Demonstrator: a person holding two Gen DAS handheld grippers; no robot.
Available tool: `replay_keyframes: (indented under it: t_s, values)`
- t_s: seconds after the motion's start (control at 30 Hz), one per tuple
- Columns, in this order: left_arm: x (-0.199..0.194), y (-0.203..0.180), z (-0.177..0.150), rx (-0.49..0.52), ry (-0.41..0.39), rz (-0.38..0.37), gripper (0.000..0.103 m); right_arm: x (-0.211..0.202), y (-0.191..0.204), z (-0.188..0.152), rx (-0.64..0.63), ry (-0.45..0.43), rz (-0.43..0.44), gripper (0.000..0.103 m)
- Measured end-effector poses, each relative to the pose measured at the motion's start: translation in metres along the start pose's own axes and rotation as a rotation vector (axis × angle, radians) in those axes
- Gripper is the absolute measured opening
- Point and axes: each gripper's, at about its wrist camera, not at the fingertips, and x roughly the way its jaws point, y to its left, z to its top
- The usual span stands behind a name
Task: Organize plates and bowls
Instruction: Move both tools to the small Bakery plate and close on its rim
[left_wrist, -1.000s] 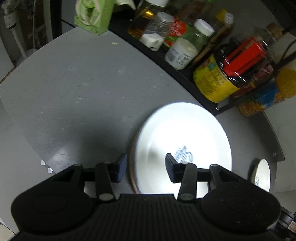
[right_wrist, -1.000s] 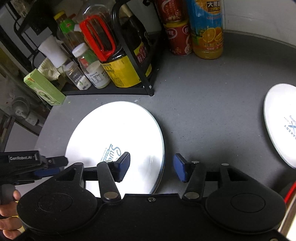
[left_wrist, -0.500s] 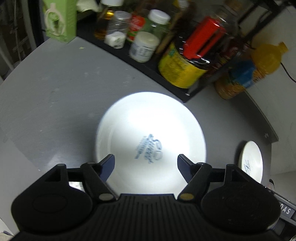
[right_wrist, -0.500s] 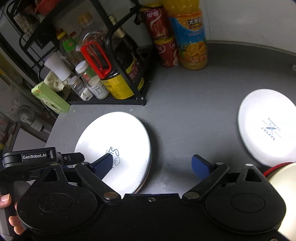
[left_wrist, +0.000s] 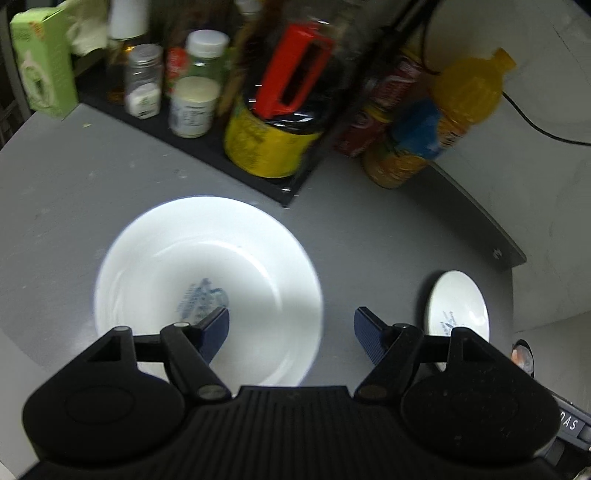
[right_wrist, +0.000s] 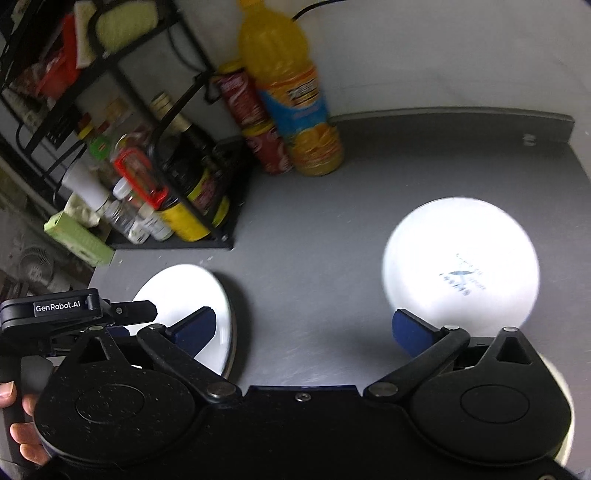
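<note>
A large white plate (left_wrist: 207, 280) with a blue logo lies on the grey counter (left_wrist: 74, 184) below my left gripper (left_wrist: 291, 326). That gripper is open and holds nothing; its left finger hangs over the plate's middle, its right finger past the rim. A smaller white plate (left_wrist: 458, 302) lies to the right. In the right wrist view the large plate (right_wrist: 199, 295) is at lower left and the smaller plate (right_wrist: 461, 269) at right. My right gripper (right_wrist: 304, 330) is wide open over bare counter between them. The left gripper (right_wrist: 122, 312) shows above the large plate.
A black rack (right_wrist: 177, 184) with jars and bottles stands at the back left, a green box (right_wrist: 77, 238) beside it. An orange juice bottle (right_wrist: 295, 99) and red cans (right_wrist: 266, 147) stand against the wall. A person's hand (right_wrist: 22, 435) holds the left gripper.
Both grippers opened wider and pulled back and up. The left gripper shifted right across the large plate. The smaller plate came fully into the right wrist view.
</note>
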Motion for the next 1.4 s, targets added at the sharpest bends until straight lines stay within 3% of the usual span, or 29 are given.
replay_keyframes:
  t_s: [0.73, 1.07, 1.2, 1.3, 1.4]
  values:
    - [0.049, -0.114, -0.010, 0.149, 0.098, -0.074, 0.073, -0.025, -0.102, 0.016, 0.139, -0.048, -0.085, 0.101]
    - [0.094, -0.157, -0.014, 0.162, 0.156, -0.106, 0.072, -0.013, -0.162, 0.019, 0.238, -0.001, -0.091, 0.089]
    - [0.113, -0.170, -0.016, 0.157, 0.175, -0.118, 0.069, -0.002, -0.182, 0.017, 0.278, 0.035, -0.071, 0.073]
    - [0.125, -0.175, -0.019, 0.142, 0.179, -0.124, 0.066, 0.005, -0.195, 0.016, 0.292, 0.055, -0.067, 0.068]
    - [0.139, -0.176, -0.020, 0.133, 0.191, -0.117, 0.057, 0.013, -0.207, 0.016, 0.308, 0.075, -0.058, 0.058]
